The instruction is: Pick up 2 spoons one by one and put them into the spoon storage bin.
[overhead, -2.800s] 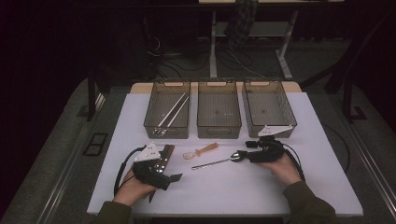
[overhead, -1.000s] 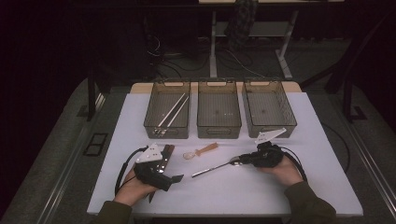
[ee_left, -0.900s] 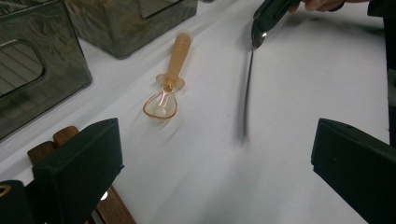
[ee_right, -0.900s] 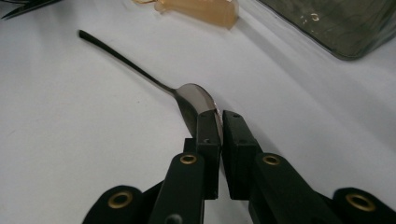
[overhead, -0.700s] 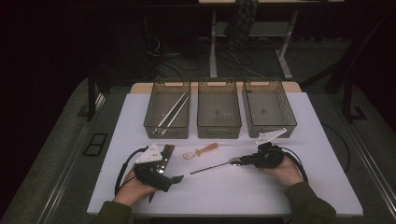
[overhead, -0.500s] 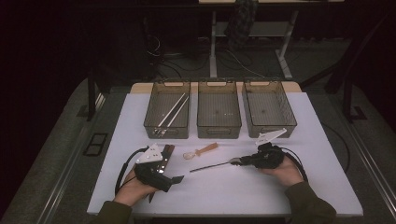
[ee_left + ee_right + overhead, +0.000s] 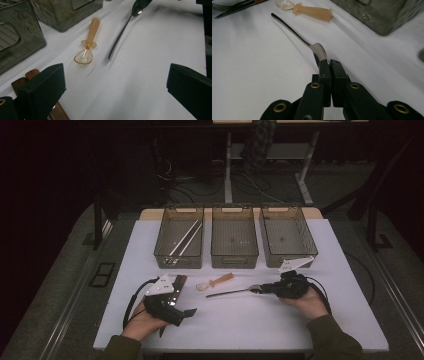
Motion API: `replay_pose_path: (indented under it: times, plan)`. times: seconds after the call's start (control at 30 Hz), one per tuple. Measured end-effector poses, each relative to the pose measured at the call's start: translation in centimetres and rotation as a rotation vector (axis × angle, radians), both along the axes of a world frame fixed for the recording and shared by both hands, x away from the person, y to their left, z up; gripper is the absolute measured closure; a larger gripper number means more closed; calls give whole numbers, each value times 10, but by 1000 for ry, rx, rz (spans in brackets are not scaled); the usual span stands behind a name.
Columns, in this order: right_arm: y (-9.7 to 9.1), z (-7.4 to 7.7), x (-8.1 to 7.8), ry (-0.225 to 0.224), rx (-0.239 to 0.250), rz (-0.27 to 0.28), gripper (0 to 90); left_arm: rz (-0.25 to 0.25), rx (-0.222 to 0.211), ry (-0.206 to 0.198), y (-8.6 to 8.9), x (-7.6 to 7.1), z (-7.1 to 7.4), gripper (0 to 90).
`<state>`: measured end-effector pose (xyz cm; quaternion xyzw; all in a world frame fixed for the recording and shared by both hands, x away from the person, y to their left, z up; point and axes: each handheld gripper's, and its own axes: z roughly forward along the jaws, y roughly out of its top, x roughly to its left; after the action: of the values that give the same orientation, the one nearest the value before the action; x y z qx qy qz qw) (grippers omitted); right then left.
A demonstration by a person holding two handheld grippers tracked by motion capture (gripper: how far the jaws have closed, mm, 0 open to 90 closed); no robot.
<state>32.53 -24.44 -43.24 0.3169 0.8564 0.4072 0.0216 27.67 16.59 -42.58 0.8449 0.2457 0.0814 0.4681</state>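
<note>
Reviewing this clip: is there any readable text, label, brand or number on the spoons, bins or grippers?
None can be read. The orange plastic spoon has faint raised marks on its handle, too blurred to make out. The metal spoon, the three bins and the right gripper show no lettering.

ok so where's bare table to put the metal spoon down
Bare table lies along the near edge between the two hands, and right of the right gripper holding the metal spoon. It is crowded mid-table round the orange spoon and along the bins.

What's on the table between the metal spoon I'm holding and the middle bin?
The small orange plastic spoon lies between the metal spoon and middle bin, seen from the high view.
</note>
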Motion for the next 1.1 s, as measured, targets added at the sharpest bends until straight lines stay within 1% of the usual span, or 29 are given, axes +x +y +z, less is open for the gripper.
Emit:
replay_pose_path:
  times: [0.1,0.33,0.53,0.63,0.73,0.8,0.97,1.03,1.1]
  plan:
    - [-4,3,-1,-9,8,-22,878,1,10,-3,0,0,0,5]
    - [-14,13,-1,-32,21,-71,878,-2,6,-7,-1,-1,0,5]
    - [-22,26,-2,-59,57,-115,878,2,2,-3,0,0,-1,5]
    - [-25,33,-4,-68,64,-139,878,3,2,-4,0,0,-1,5]
    - [-29,42,-6,-93,79,-156,878,4,1,-6,0,-1,-1,5]
    - [-33,47,-6,-106,89,-178,878,3,0,-6,0,0,-1,5]
    - [-39,57,-4,-134,91,-240,878,4,3,-3,0,-1,-1,5]
    - [-41,61,-2,-151,78,-263,878,5,4,-2,0,0,-1,5]
    - [-42,65,0,-160,68,-284,878,9,5,2,0,0,-2,5]
